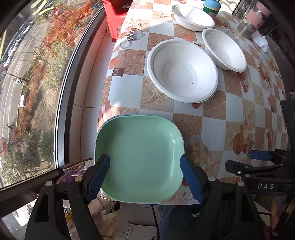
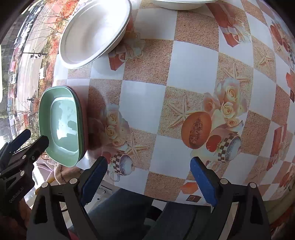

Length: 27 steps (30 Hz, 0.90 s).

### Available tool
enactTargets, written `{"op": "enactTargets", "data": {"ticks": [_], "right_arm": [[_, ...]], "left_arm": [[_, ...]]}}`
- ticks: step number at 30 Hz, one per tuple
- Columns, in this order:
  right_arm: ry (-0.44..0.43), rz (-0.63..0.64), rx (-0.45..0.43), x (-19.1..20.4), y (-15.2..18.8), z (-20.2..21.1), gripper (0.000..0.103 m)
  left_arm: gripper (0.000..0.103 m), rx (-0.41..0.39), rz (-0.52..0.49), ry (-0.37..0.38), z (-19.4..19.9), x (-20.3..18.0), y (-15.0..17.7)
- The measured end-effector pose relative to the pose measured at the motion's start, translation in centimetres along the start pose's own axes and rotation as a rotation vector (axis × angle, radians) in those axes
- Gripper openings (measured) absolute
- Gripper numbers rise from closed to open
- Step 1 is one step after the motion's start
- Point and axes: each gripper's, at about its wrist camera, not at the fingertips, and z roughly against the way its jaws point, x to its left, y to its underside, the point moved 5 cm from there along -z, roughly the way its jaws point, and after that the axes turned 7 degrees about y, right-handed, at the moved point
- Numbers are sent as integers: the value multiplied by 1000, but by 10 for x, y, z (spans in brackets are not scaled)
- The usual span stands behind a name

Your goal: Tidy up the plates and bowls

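Observation:
A stack of green square plates (image 1: 140,140) lies at the table's near left corner, close to the edge. My left gripper (image 1: 145,158) hangs over it pointing straight down, open, with one blue pad on either side of the top plate's near end. Beyond stand three white bowls: a large one (image 1: 182,70), one to its right (image 1: 225,49) and one farther back (image 1: 193,16). My right gripper (image 2: 148,161) is open over bare tablecloth, nothing between its fingers. The right wrist view shows the green plates (image 2: 62,125) at left with the left gripper (image 2: 36,137) beside them, and a white bowl (image 2: 95,31) beyond.
The checked floral tablecloth (image 2: 184,61) covers the table. A blue-green bottle (image 1: 211,5), a pink-lidded glass jar (image 1: 252,20) and a white cloth (image 1: 261,41) stand at the far right. A red box (image 1: 116,14) and a big window (image 1: 36,83) lie left. Legs in jeans (image 2: 119,212) are below the near edge.

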Motion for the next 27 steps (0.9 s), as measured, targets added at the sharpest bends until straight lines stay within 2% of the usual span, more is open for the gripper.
{"op": "enactTargets", "data": {"ticks": [6,7,11,17,19,24,27], "right_arm": [[11,-32,-37,-11,-6,14,92],[12,-38,-45,-7,-19,11,92],[9,-83,-90,-6,-33,27,92],[-28,-188,-156,0,-69,41,92],[-29,-208,-164,13,-82,33,92],[-61,-252,-145,18,-107,28,92],[-78,-255,-141,24,-114,25,92]], "left_arm": [[81,-39,52,11,13,-2,-34],[81,-46,60,5,14,-1,-39],[81,-59,89,-19,19,-2,-62],[81,-42,125,-79,-3,9,-93],[81,-34,150,-74,-11,14,-101],[81,-33,152,-117,-26,20,-114],[81,-15,160,-106,-36,22,-117]]}}
